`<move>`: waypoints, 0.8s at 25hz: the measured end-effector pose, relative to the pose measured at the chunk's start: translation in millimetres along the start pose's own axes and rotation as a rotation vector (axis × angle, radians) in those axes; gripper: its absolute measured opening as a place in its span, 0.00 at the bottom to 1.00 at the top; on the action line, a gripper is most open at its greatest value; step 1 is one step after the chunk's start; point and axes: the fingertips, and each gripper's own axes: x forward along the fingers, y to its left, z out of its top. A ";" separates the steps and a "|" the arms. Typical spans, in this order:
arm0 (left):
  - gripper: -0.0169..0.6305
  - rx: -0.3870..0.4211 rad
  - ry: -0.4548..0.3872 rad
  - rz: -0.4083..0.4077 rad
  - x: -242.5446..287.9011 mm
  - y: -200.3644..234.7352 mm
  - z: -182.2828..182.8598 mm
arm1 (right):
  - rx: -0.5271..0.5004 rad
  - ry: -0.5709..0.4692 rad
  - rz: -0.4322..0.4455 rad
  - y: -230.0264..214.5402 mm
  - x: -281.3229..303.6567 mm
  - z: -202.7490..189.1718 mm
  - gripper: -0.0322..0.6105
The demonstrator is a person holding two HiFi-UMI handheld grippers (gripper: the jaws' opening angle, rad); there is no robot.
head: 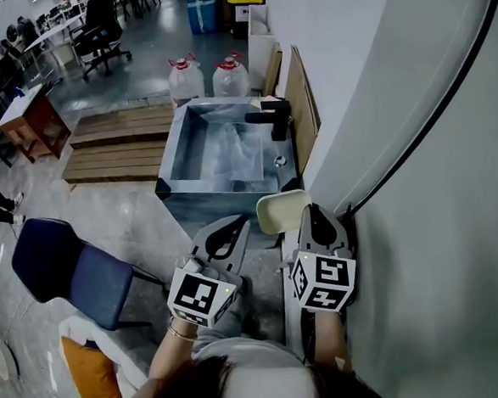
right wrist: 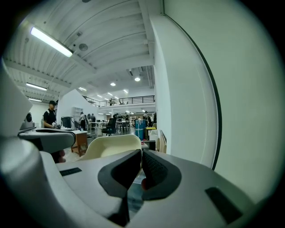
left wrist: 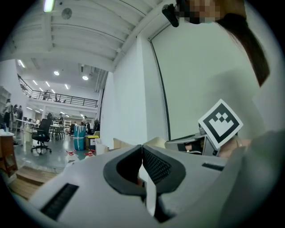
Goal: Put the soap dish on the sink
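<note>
**Dish (head: 280,210) in right gripper (head: 306,212), sink (head: 168,154) straight ahead**

Grip first. The right gripper's jaws are drawn narrow and, as far as both its own view and the head view show, pinch the near rim of the cream dish. The rest of the dish sticks out forward and a little to the left of the jaw tips. The left gripper (head: 239,225) has its jaws pressed together with nothing between them. It sits just beside the right one, its tips near the dish's left edge but apart from it.

The relation that matters is that the sink lies directly forward of the dish and lower, along the line the right gripper already points. In the head view the dish's far edge nearly meets the sink's near corner, though the height between them cannot be judged. The flat strip of the sink along the wall, where the faucet (head: 270,116) stands, is in line with the right gripper, while the basin opens to its left. The dish seems to lie with its longer side across the gripper's line, but foreshortening makes this uncertain. The right hand is the nearer and is already loaded, so the carry looks like its job alone.

Count: one dish, one sink, one faucet, two grippers, and two jugs (head: 185,79) beyond the sink.
</note>
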 end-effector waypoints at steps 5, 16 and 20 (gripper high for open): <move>0.04 -0.002 0.006 -0.022 14.8 8.1 -5.0 | -0.009 0.011 -0.008 -2.3 17.8 -2.3 0.10; 0.04 -0.010 0.014 -0.040 48.8 41.1 -11.1 | 0.000 0.057 -0.017 -6.7 66.8 -9.8 0.10; 0.04 -0.019 0.021 -0.043 61.2 52.8 -16.1 | -0.012 0.077 -0.014 -7.4 87.7 -16.7 0.10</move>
